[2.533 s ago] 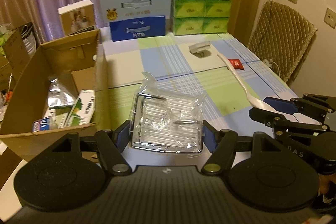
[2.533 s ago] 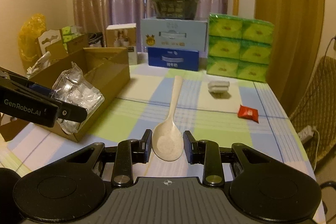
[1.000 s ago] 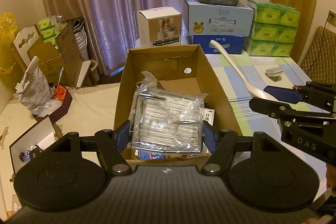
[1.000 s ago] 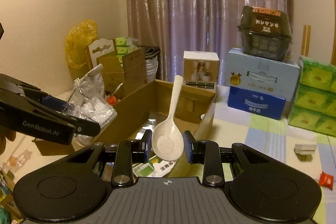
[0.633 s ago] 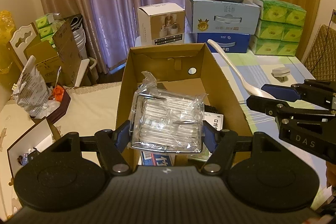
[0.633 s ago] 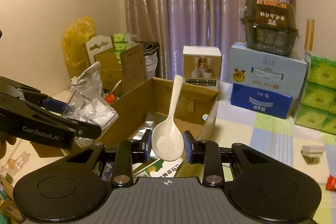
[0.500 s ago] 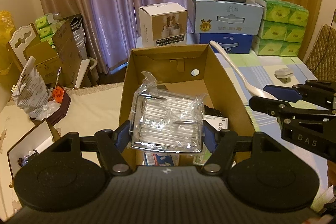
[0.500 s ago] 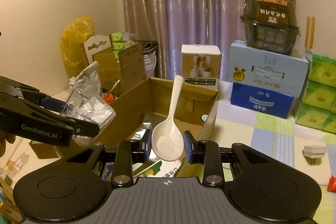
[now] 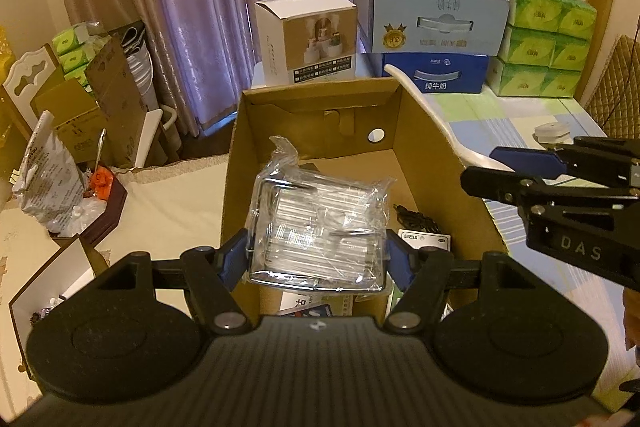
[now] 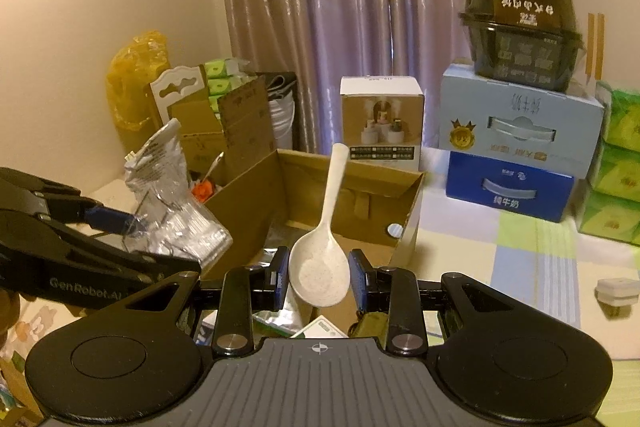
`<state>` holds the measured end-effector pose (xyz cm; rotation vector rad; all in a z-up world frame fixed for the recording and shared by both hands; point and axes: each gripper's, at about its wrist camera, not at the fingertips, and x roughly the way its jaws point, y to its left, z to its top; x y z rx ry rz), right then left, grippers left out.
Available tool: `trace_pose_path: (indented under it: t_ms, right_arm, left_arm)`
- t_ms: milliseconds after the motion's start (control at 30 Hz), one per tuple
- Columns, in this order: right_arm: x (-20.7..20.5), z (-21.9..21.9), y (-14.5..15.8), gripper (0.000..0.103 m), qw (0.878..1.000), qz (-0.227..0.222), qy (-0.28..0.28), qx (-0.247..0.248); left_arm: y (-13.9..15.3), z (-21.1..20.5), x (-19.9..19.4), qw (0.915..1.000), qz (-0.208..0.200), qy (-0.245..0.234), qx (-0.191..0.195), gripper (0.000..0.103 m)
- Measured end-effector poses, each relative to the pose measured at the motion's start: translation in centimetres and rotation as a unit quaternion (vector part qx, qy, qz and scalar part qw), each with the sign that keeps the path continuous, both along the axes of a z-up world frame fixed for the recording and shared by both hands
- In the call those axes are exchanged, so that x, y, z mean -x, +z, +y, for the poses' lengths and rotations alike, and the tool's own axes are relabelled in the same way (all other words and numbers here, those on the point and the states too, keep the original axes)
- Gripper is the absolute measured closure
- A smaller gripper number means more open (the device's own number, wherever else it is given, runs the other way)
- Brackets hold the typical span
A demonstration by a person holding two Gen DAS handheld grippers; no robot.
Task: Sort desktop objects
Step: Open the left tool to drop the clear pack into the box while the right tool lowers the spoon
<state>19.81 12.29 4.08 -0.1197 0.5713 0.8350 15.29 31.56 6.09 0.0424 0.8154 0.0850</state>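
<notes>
- Left tongs (image 9: 316, 255): closed on the wrapped pack (image 9: 318, 231), a wire-framed item in clear film, gripped across its width.
- Right tongs (image 10: 318, 277): closed on the spoon (image 10: 320, 267), gripped at the bowl; the handle points up and away, its long axis along the tongs' forward line.
- Box (image 9: 424, 139): open cardboard, at the counter (image 10: 520, 247) edge. Cartons and a cable-like item are already on its floor; exact contents are hard to tell under the pack.
- Key relation: in the left view the pack is held over the box's near half, inside the side walls, with the opening straight below. In the right view the spoon bowl sits over the near-right corner, the handle tip reaching toward the far wall.
- Judged: both items are positioned for drop-off and the left is better centred. Release of the pack looks ready; the spoon may need lowering so the long handle is not caught on the right wall.
- Plug (image 10: 616, 289): left on the counter, well right of the box, nearer the right tongs.
</notes>
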Motion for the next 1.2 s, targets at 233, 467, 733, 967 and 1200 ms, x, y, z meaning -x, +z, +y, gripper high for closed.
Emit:
trace_pose_path:
  t_ms: [233, 467, 733, 967, 1200]
  right_arm:
    - [-0.9, 0.7, -0.1, 0.074, 1.000, 0.002, -0.002, 0.001]
    - [-1.1, 1.0, -0.3, 0.074, 1.000, 0.004, -0.004, 0.000]
    - [-1.0, 1.4, -0.5, 0.074, 1.000, 0.009, -0.003, 0.001]
    - [-1.0, 1.7, -0.7, 0.074, 1.000, 0.012, -0.002, 0.001]
    - [-1.0, 2.2, -0.8, 0.074, 1.000, 0.017, 0.001, 0.001]
  left_arm:
    - [-0.8, 0.2, -0.8, 1.0000, 0.007, 0.000, 0.001, 0.038]
    - [-1.0, 0.4, -1.3, 1.0000, 0.008, -0.002, 0.004, 0.038]
    - [-0.9, 0.9, -1.1, 1.0000, 0.005, 0.006, 0.003, 0.036]
    - [-0.6, 1.1, -0.2, 0.9999, 0.001, 0.010, -0.006, 0.036]
    - [-0.6, 1.3, 0.0, 0.9999, 0.002, 0.010, -0.008, 0.036]
